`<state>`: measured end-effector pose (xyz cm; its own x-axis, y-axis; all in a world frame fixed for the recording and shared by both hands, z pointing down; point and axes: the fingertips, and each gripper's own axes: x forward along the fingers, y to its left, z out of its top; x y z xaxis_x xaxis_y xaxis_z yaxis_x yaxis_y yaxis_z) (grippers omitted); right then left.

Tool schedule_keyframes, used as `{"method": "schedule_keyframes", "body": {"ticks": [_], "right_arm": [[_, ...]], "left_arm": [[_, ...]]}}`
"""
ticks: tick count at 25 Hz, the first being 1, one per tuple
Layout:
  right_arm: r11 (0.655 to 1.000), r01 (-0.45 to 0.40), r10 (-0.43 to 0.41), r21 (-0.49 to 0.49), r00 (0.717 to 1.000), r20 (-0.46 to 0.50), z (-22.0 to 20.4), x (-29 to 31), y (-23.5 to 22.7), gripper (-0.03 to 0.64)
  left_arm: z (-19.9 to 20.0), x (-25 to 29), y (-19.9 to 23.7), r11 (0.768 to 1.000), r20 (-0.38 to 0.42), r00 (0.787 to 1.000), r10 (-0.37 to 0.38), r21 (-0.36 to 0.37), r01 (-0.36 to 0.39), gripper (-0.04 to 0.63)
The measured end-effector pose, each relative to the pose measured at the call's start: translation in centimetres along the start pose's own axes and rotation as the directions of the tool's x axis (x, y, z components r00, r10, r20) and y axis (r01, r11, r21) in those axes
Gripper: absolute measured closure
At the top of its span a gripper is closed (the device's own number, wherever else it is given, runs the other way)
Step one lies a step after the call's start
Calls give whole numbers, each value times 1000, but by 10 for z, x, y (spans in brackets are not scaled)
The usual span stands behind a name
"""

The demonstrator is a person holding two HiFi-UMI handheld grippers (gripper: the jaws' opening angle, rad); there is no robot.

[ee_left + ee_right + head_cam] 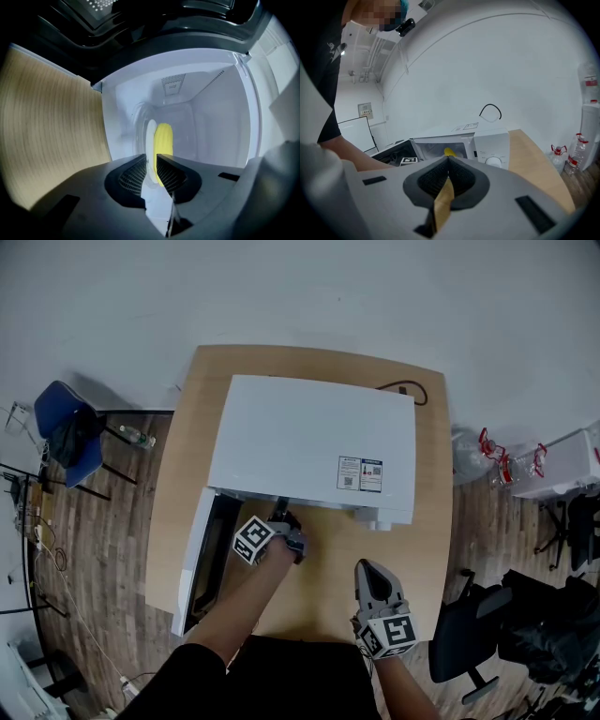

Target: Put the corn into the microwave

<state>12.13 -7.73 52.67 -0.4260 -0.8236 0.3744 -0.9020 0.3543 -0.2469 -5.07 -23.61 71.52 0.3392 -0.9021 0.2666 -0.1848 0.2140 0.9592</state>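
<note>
Microwave interior point(211, 117): corn point(164, 138) just beyond parted left gripper point(151, 161), apparently ungripped.

From my station I read a smooth, semi-gloss white shell on the microwave point(309, 442), a matt pale wood-grain top on the table point(427, 549), a satin yellow surface on the corn point(164, 138), and matt grey plastic bodies with dark cross-hatched pads point(133, 174) on the left gripper point(151, 157) and right gripper point(448, 161).

Yel. corn point(164, 139) in wht microwave point(309, 442), on glass plate point(151, 133), door point(192, 563) open
</note>
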Motion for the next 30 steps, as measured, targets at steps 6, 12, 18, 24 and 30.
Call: {"method": "schedule_keyframes", "body": {"ticks": [6, 12, 18, 24, 30], "right_arm": [[1000, -4, 4, 4, 1000, 11, 0, -5, 4, 557], [1000, 6, -6, 4, 1000, 10, -2, -10, 6, 557], [999, 39, -39, 10, 999, -5, -7, -16, -5, 557], [1000, 27, -27, 9, 1000, -4, -6, -13, -9, 557], [1000, 18, -18, 4, 1000, -10, -4, -7, -14, 557]], "left_arm": [[-4, -12, 3, 999, -17, 999, 51, -6, -51, 463], [-19, -21, 4, 994, -80, 992, 99, 42, -96, 519], [-21, -10, 0, 995, -84, 992, 95, 29, -93, 561], [-15, -3, 4, 995, -63, 993, 95, 0, -96, 569], [-12, 6, 2, 996, -60, 994, 93, 2, -93, 569]]}}
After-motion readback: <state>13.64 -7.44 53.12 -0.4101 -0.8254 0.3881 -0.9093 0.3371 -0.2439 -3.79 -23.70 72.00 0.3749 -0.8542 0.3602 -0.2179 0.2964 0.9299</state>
